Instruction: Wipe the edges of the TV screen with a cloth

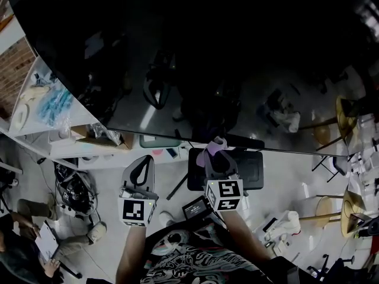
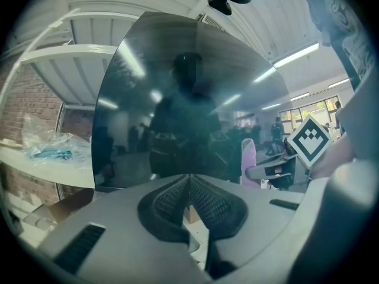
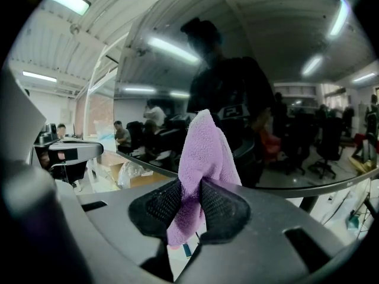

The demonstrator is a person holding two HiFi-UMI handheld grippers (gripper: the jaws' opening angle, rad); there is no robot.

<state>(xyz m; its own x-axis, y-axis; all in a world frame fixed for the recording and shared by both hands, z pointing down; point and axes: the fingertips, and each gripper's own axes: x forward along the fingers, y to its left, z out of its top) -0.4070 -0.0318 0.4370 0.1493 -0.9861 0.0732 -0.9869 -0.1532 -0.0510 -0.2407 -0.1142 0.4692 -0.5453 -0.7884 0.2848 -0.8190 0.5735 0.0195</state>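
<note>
Lilac fleecy cloth (image 1: 214,147) pokes out of the right gripper (image 1: 217,157) in the head view, its tip up at the bottom edge of the large glossy black TV screen (image 1: 207,58). Contact with the bezel can't be told from here. The left gripper (image 1: 142,161) hangs lower and to the left, apart from the screen. It looks parked so the cloth hand can do the edge work.

Left gripper view: the two black ribbed pads (image 2: 172,197) are pressed together with nothing between them, so this tool is empty. It faces the screen's lower left part. A white shelf (image 2: 35,164) with a crinkled clear plastic bag (image 2: 47,142) sits beside the screen's left edge. The cloth shows as a pale purple strip off to the right, beside the right gripper's black-and-white marker cube (image 2: 310,141).

Right gripper view: the jaws are clamped tight on the cloth about mid-fold. A short tail hangs below the pads and a longer peak stands up past the tips. That peak is likely left free as the wiping face. The screen's dark bottom rim runs across just behind and to the right of the cloth, very near it. Judgement: wiping of the lower edge is at or about its start, and the other edges are not yet reached.
</note>
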